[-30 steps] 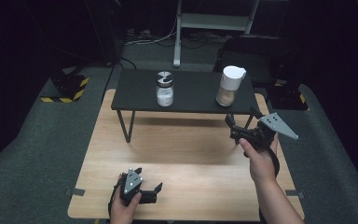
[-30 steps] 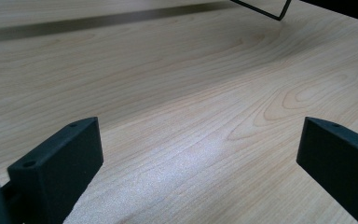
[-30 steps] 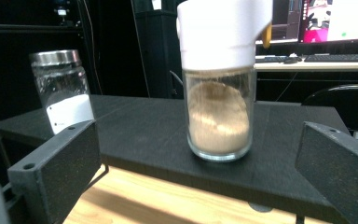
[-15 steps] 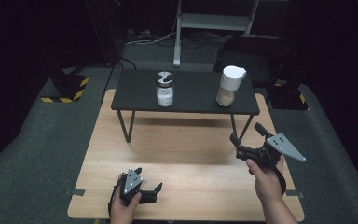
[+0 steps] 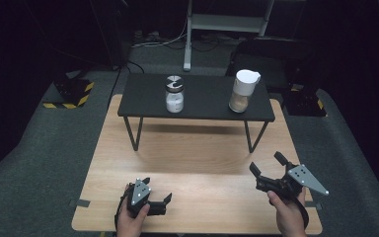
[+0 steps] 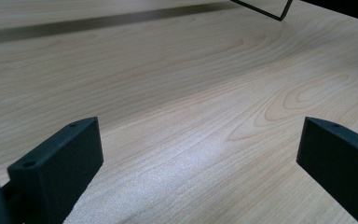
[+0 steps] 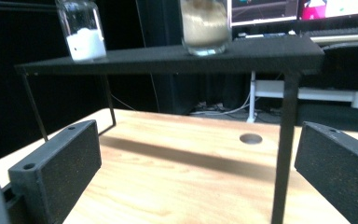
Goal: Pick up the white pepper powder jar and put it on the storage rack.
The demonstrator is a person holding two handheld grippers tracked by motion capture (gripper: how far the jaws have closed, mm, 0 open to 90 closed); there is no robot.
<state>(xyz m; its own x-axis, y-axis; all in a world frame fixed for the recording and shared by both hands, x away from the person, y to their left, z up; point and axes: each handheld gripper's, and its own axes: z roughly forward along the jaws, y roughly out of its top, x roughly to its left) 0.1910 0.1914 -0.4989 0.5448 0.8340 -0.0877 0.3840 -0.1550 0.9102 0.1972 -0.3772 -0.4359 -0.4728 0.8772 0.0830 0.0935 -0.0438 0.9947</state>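
Jars sit on the black shelf (image 5: 197, 101) at the far side: lidded jar (image 5: 174, 94) left with white powder, spouted container (image 5: 242, 91) right with tan grains. Likely glass, rigid, slippery, breakable; grab mid-body. Right gripper (image 5: 269, 170) near right, jaws apart, empty. Left gripper (image 5: 157, 193) near left, jaws apart too.

left gripper (image 5: 156, 192) and right gripper (image 5: 267, 170) — matte black bodies, blocky rectangular jaws with small round holes near the tips; each carries a grey three-cornered plate — dotted with dark screws. bare hands, no sleeves.
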